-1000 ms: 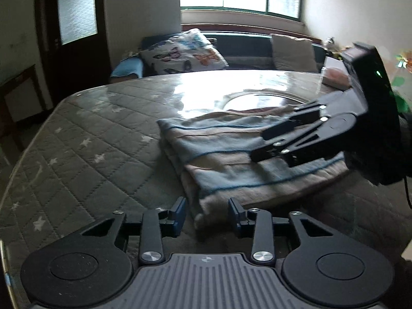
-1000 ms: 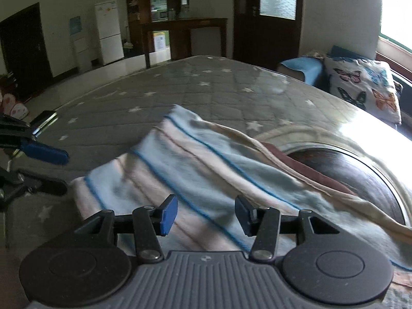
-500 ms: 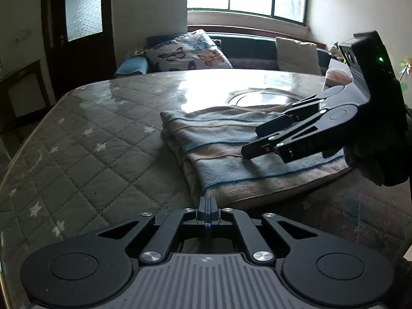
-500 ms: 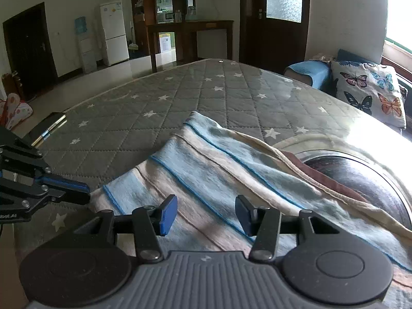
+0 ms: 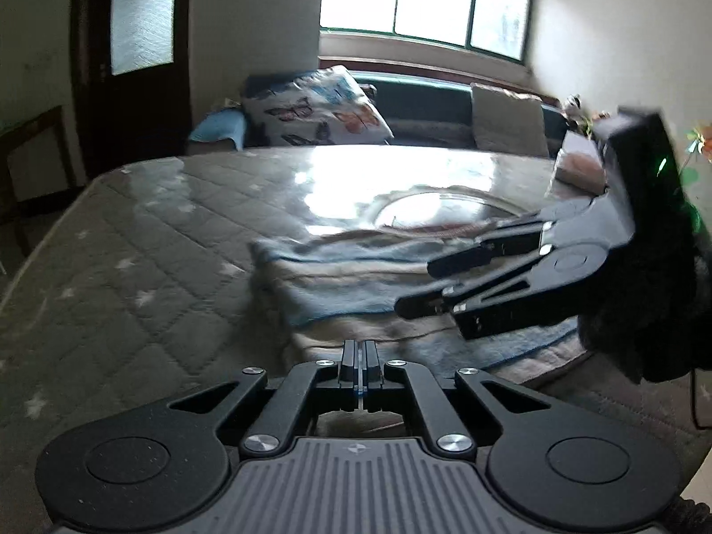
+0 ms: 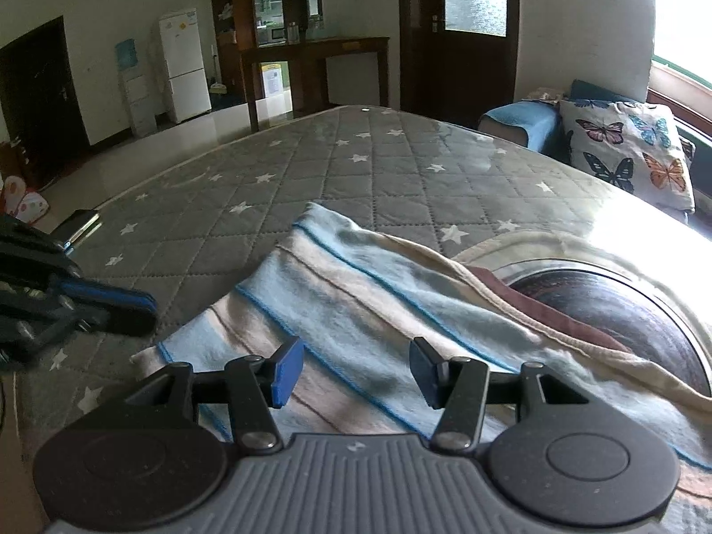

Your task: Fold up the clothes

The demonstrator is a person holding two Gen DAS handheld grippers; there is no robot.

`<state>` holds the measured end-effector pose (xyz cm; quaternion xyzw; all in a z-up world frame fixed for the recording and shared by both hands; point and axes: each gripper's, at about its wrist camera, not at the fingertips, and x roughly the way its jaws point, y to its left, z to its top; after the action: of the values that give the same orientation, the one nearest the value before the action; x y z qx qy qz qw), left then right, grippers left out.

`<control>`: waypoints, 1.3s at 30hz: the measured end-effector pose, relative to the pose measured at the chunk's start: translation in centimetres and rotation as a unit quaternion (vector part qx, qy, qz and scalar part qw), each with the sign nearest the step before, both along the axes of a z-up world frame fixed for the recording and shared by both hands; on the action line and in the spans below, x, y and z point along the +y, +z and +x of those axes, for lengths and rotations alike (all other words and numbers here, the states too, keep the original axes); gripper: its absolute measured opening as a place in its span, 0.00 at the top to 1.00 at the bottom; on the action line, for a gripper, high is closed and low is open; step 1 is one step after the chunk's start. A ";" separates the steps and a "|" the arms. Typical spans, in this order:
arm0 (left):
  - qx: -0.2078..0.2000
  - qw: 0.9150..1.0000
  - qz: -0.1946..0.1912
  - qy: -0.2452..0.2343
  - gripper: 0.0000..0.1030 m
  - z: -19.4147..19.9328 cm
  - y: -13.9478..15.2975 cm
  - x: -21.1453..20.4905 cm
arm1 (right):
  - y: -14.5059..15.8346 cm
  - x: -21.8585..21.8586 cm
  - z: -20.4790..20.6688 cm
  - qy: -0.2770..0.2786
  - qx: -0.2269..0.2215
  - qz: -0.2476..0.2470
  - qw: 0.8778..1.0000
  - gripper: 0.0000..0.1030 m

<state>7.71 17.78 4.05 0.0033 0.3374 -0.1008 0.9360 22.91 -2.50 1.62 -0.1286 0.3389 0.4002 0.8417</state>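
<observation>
A folded towel-like cloth point(image 5: 356, 285), pale blue and beige with thin blue stripes, lies on the grey quilted star cover point(image 6: 356, 169). My left gripper point(image 5: 360, 356) is shut at the cloth's near edge, and I see no fabric between its pads. It also shows at the left of the right wrist view, as the left gripper point(image 6: 133, 307), just off the cloth's corner. My right gripper point(image 6: 356, 369) hovers low over the cloth point(image 6: 356, 302). Its jaws are opening, with nothing pinched between them. From the left wrist view the right gripper point(image 5: 414, 289) hangs above the cloth's right part.
A dark round glass disc point(image 6: 623, 311) sits under the cloth's far end. A butterfly cushion point(image 6: 623, 155) and a sofa stand past the table. A phone-like slab point(image 6: 82, 222) lies at the table's left edge. A hand in a dark glove point(image 5: 645, 311) carries the right gripper.
My left gripper closed from open to fully shut, off the cloth's edge, then slid forward up to it. The right gripper stayed in place, its jaws slightly wider.
</observation>
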 end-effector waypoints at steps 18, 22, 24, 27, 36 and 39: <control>0.020 0.999 0.004 0.034 0.95 7.0 -0.5 -0.2 | 0.1 -5.0 1.1 -0.045 0.007 -0.004 0.999 0.48; 0.037 0.997 0.010 0.067 0.95 9.8 -1.6 0.7 | 0.0 -6.5 1.2 -0.058 0.010 -0.007 0.998 0.48; 0.044 0.995 0.011 0.088 0.95 10.8 -2.1 1.6 | -0.1 -7.4 1.5 -0.068 0.011 -0.009 0.998 0.48; 0.037 0.995 -0.006 0.093 0.95 11.2 -1.3 1.9 | -0.1 -8.9 2.4 -0.087 0.011 -0.009 0.996 0.48; 0.036 0.996 0.010 0.080 0.95 14.2 -1.6 0.3 | -0.3 -12.7 6.0 -0.143 0.017 0.001 0.989 0.48; 0.038 0.995 0.007 0.087 0.95 14.6 -2.0 0.7 | -0.7 -14.4 7.3 -0.168 0.022 -0.002 0.986 0.48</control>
<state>22.31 18.50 2.01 -0.0237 0.3720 -0.0163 0.9278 30.24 -16.88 0.91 -0.0629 0.3751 0.2549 0.8890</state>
